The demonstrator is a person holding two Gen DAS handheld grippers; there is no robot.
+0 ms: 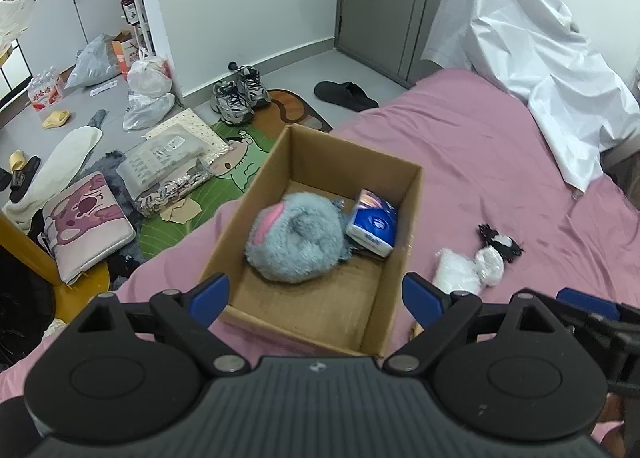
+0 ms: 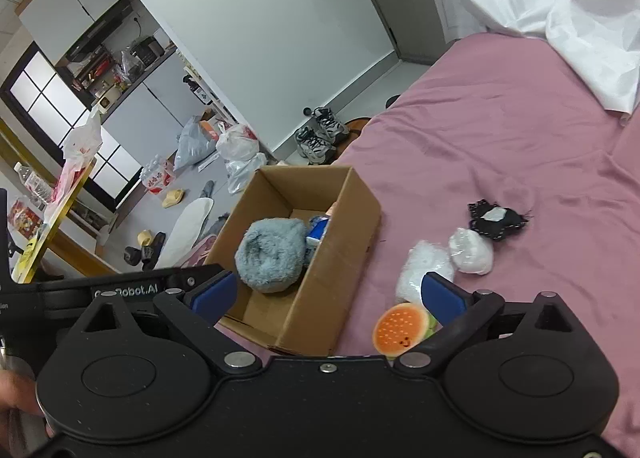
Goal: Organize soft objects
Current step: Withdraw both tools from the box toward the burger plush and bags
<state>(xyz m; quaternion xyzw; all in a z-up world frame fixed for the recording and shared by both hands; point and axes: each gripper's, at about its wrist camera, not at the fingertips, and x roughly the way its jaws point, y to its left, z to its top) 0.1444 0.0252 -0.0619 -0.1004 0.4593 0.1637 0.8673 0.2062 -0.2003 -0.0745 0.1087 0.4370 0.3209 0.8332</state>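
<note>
One cardboard box (image 1: 320, 322): one grey plush (image 1: 298, 244), one tissue pack (image 1: 374, 226) at 3 o'clock of it. Left gripper (image 1: 316, 300) and right gripper (image 2: 328, 292) both released, empty.

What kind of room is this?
Most likely a lived-in bedroom or studio flat: a bed with a pink sheet, sneakers on the floor, and kitchen cabinets beyond.

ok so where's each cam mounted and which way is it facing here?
Left wrist: on the left tongs, angled down at the cardboard box on the pink bed; own open blue-padded fingers show.
Right wrist: on the right tongs, tilted, looking down from the box's right; own open fingers and a hand show.
Shared: box, grey plush, tissue pack.
</note>
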